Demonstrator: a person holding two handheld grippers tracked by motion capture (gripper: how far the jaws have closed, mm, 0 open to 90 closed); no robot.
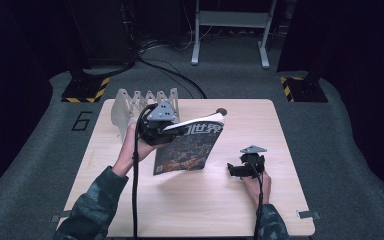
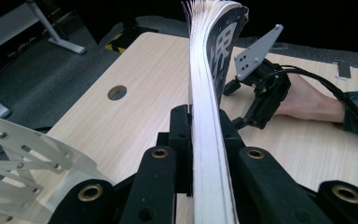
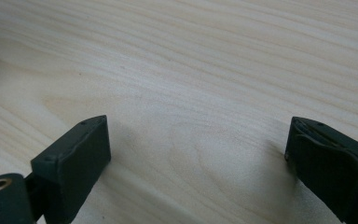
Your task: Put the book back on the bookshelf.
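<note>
A magazine (image 1: 190,147) with a dark illustrated cover hangs tilted above the wooden table (image 1: 130,200), left of centre. My left gripper (image 1: 166,129) is shut on its upper left edge and holds it off the surface. In the left gripper view the white page edges of the magazine (image 2: 209,116) run upright between the two black jaws, which press on both sides. My right gripper (image 1: 236,170) rests low on the table to the right of the magazine. Its jaws stand wide apart over bare wood, with nothing between the fingertips (image 3: 79,144).
A white slotted rack (image 1: 140,105) stands at the table's far left edge, just behind the left hand; the rack (image 2: 23,163) is close to the left jaws. A small round hole (image 1: 221,111) sits in the table near the far edge. Dark floor and cables lie beyond.
</note>
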